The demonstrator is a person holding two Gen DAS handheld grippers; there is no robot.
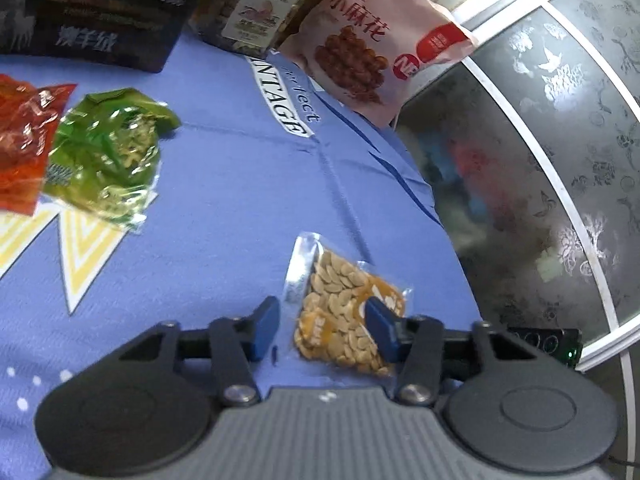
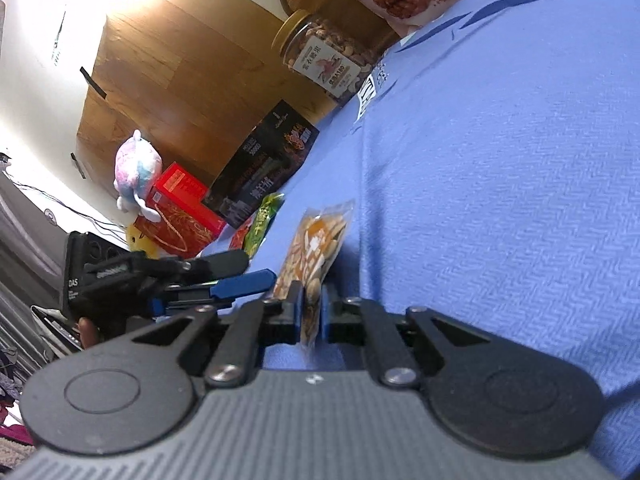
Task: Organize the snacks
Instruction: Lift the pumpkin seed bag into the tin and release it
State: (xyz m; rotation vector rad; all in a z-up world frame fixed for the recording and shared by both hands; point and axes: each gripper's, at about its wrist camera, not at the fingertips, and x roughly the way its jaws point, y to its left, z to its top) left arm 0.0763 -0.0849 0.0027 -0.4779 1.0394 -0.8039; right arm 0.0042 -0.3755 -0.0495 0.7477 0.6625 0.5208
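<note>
A small clear packet of pumpkin seeds (image 1: 340, 312) lies on the blue cloth (image 1: 224, 184) near its right edge. My left gripper (image 1: 324, 328) is open, its blue fingers either side of the packet's near end. In the right wrist view my right gripper (image 2: 311, 312) is shut on one end of the same seed packet (image 2: 316, 248), which stands on edge. The left gripper (image 2: 240, 276) shows there from the side. A green snack bag (image 1: 108, 152) and a red one (image 1: 24, 136) lie at the left.
A pink bag of fried twists (image 1: 384, 40), a nut jar (image 1: 260, 4) and a dark box (image 1: 92, 16) stand along the back. A red box (image 2: 180, 212) and a plush toy (image 2: 134, 168) sit beyond. A patterned glass surface (image 1: 560, 160) lies right of the cloth edge.
</note>
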